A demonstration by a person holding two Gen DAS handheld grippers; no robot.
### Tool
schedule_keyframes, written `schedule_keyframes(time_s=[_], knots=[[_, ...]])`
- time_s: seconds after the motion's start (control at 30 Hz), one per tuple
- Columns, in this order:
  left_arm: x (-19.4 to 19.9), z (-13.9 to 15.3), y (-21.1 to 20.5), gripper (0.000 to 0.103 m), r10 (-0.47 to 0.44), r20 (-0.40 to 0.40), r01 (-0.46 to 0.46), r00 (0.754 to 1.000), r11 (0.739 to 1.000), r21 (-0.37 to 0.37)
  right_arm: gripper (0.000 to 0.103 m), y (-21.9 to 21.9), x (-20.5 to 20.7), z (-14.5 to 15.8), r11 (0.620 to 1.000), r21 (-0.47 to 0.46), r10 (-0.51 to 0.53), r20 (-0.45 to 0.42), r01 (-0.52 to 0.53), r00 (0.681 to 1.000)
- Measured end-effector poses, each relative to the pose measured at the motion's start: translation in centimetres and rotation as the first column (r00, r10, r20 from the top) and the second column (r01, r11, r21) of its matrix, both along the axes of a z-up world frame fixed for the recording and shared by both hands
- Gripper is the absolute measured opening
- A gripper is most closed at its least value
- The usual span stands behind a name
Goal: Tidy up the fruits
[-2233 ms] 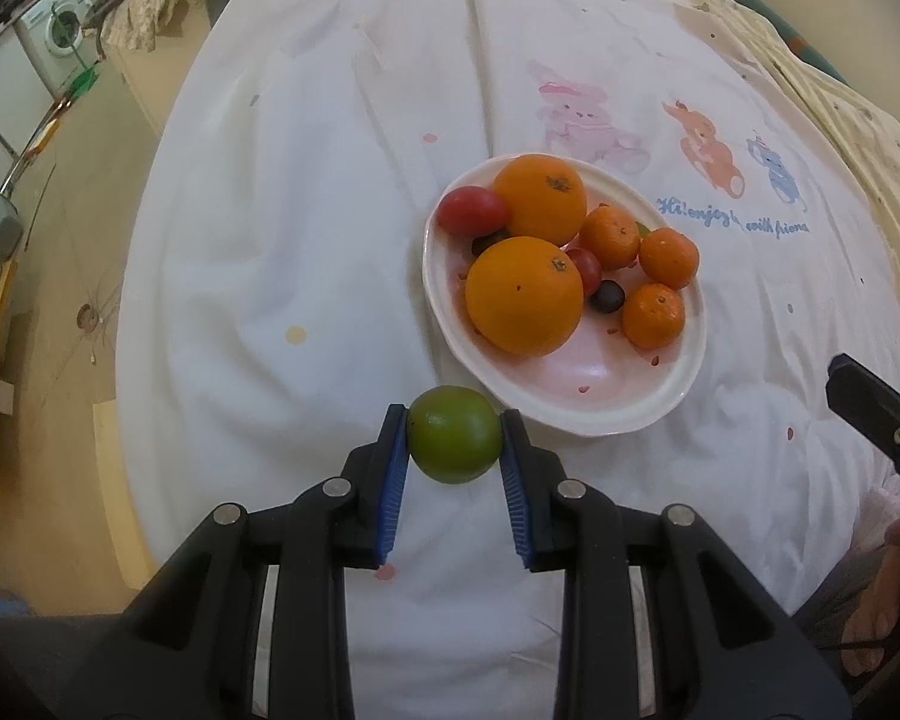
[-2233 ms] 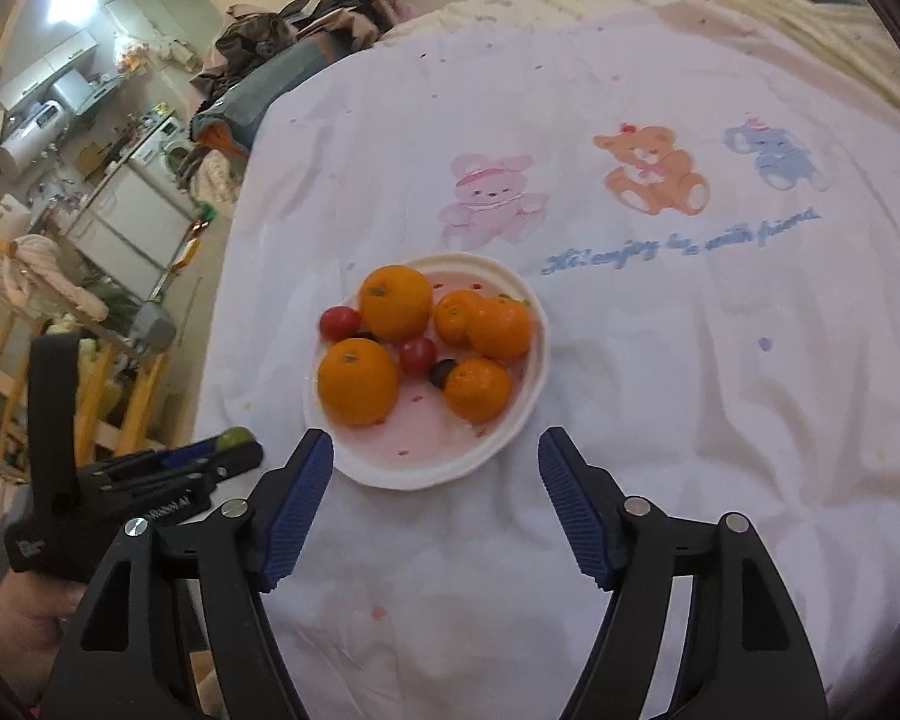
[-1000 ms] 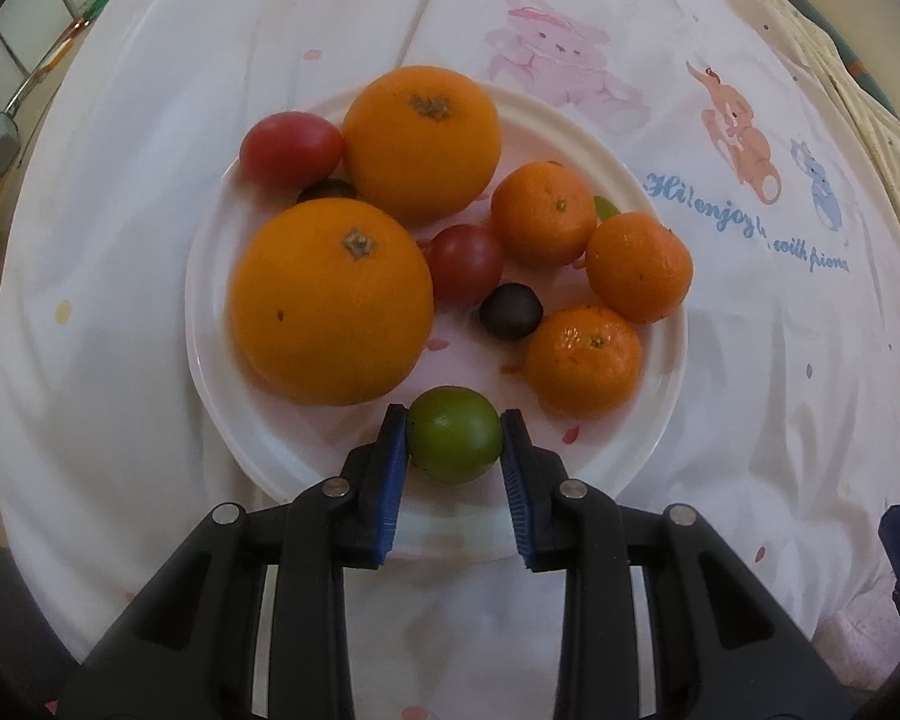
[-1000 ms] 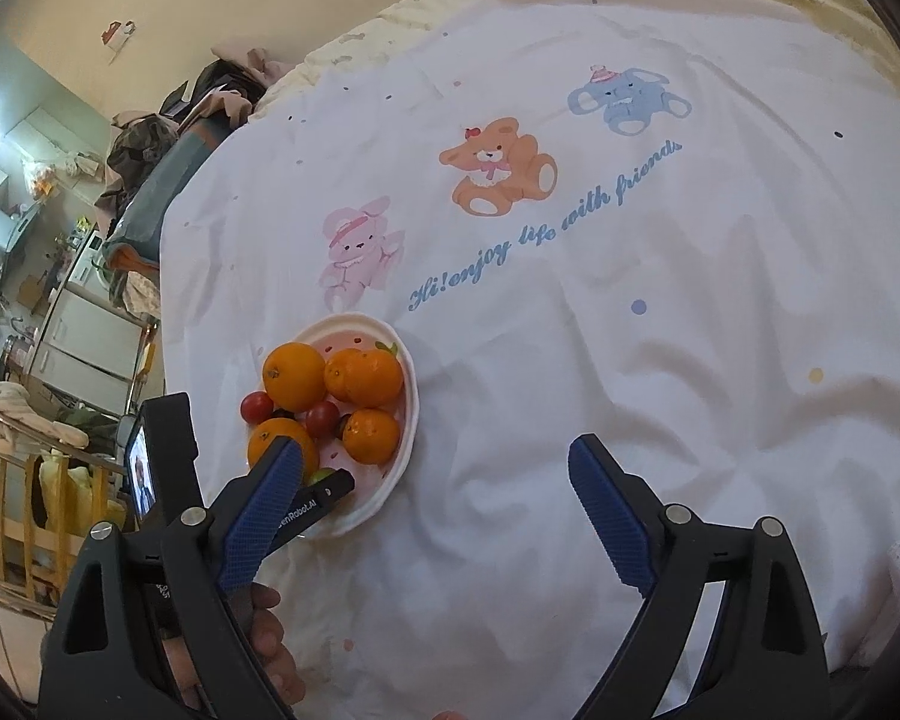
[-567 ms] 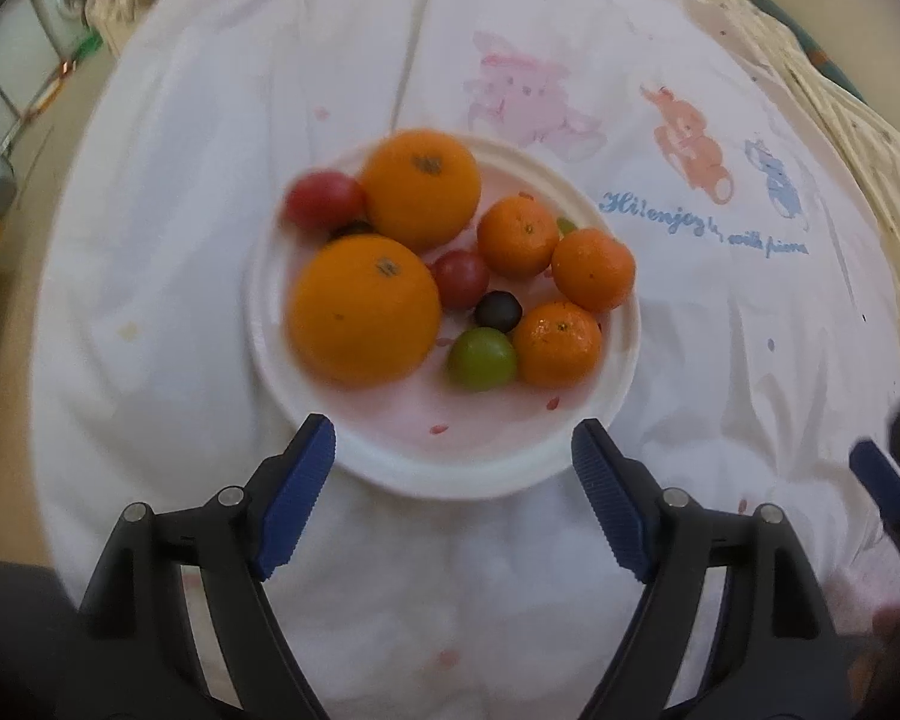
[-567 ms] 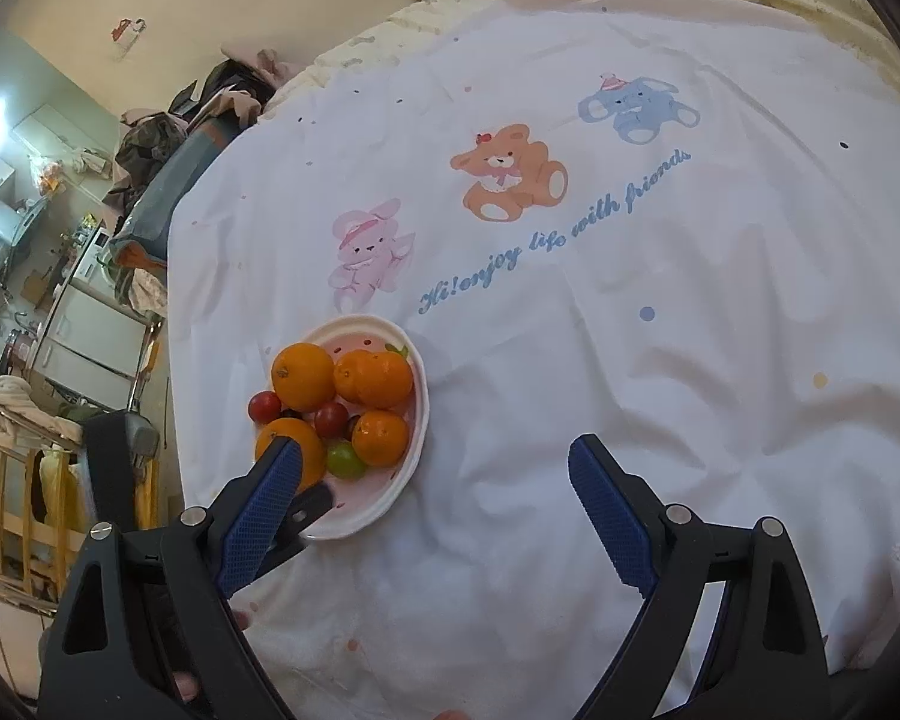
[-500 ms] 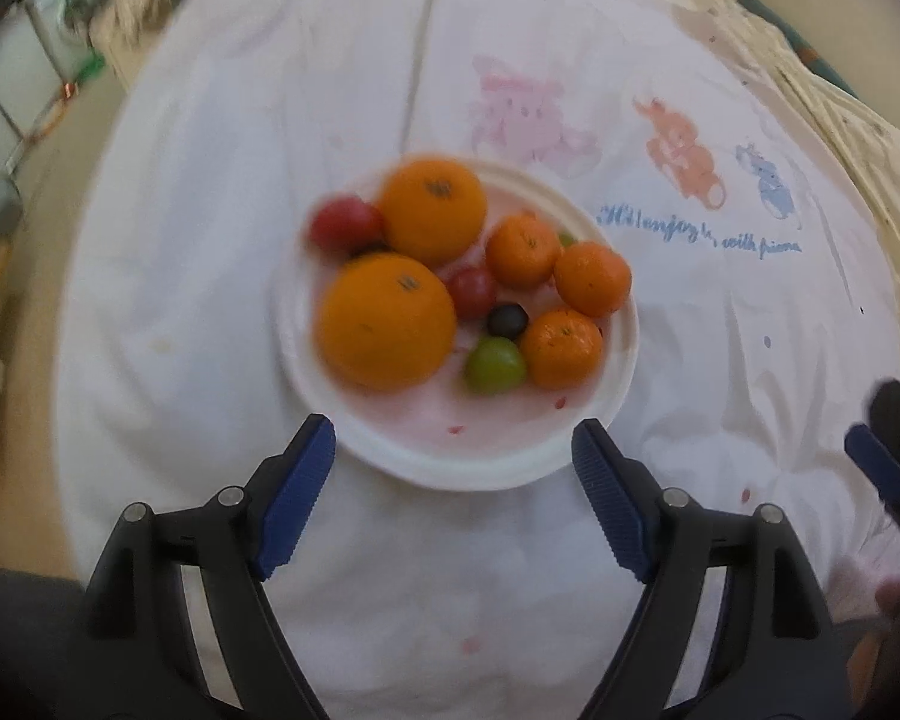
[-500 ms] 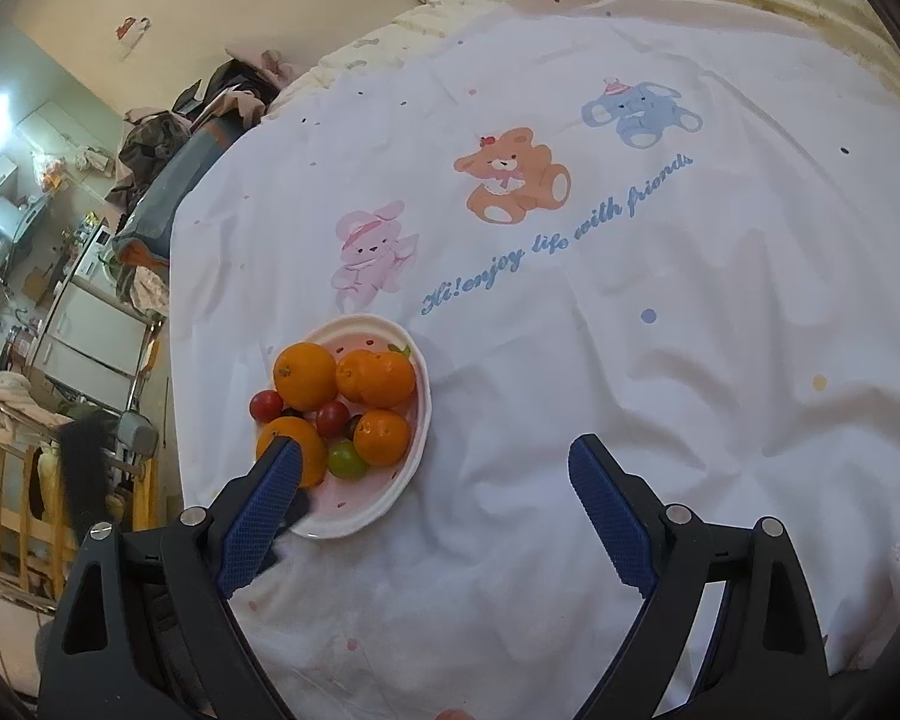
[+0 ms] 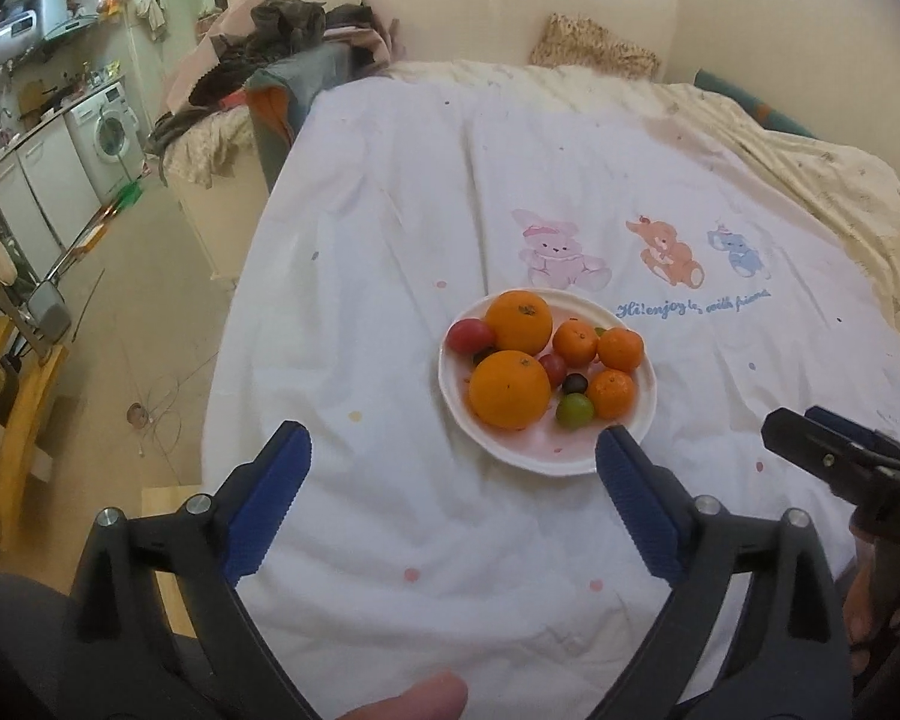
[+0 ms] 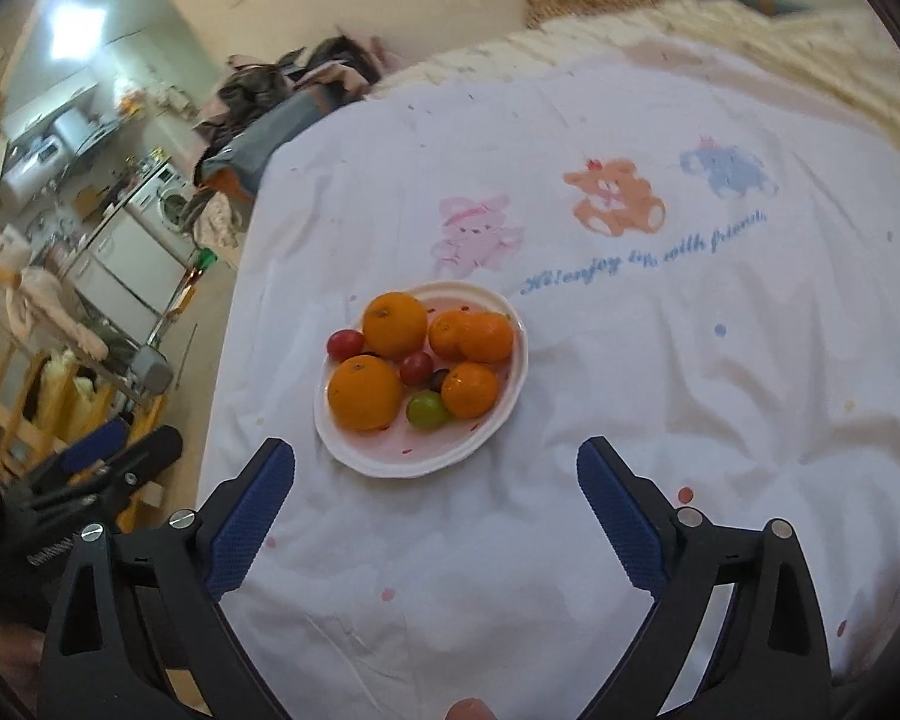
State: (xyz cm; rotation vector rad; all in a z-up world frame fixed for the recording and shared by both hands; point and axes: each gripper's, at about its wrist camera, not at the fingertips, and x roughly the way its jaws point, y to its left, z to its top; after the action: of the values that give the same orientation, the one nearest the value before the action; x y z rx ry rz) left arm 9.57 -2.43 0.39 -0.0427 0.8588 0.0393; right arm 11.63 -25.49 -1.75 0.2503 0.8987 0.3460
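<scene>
The left gripper [image 9: 450,474] hangs above the white bedsheet [image 9: 390,228] with its blue-padded jaws spreading apart and nothing between them; the white plate [image 9: 645,414] lies just ahead of its tips, slightly toward its right finger. On that plate the green fruit [image 9: 573,408] sits at the edge nearest the claw, touching a small mandarin [image 9: 612,393] on its right and close beside the large orange [image 9: 509,389] on its left. A dark grape [image 9: 575,383] and a red cherry tomato [image 9: 552,367] lie just beyond it, with a second large orange [image 9: 519,322], another red tomato [image 9: 469,335] and two more mandarins farther back. The right gripper [image 10: 436,474] is also widening and empty, poised over the sheet with the plate [image 10: 510,396] ahead near its left finger. Printed cartoon animals [image 9: 642,249] sit beyond the plate.
</scene>
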Motion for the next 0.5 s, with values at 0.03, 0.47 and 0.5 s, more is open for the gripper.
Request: schedule_keyframes(time_s=[0.03,0.47,0.5], knots=[[-0.4,0.1,0.2,0.097,0.002,0.005,-0.002,1.0,1.0,0.001,0.1,0.2,-0.4,0.2,1.0,-0.014,0.0,0.02,0.0,1.0],[-3.4,0.1,1.2,0.102,0.026,0.106,-0.025,0.994,1.0,-0.009,0.103,2.0,-3.4,0.5,0.984,-0.157,-0.056,0.148,0.08,0.987],[-3.4,0.1,1.3,0.102,0.028,0.104,-0.027,0.994,1.0,-0.013,0.103,2.0,-3.4,0.5,0.984,-0.156,-0.058,0.149,0.081,0.987]])
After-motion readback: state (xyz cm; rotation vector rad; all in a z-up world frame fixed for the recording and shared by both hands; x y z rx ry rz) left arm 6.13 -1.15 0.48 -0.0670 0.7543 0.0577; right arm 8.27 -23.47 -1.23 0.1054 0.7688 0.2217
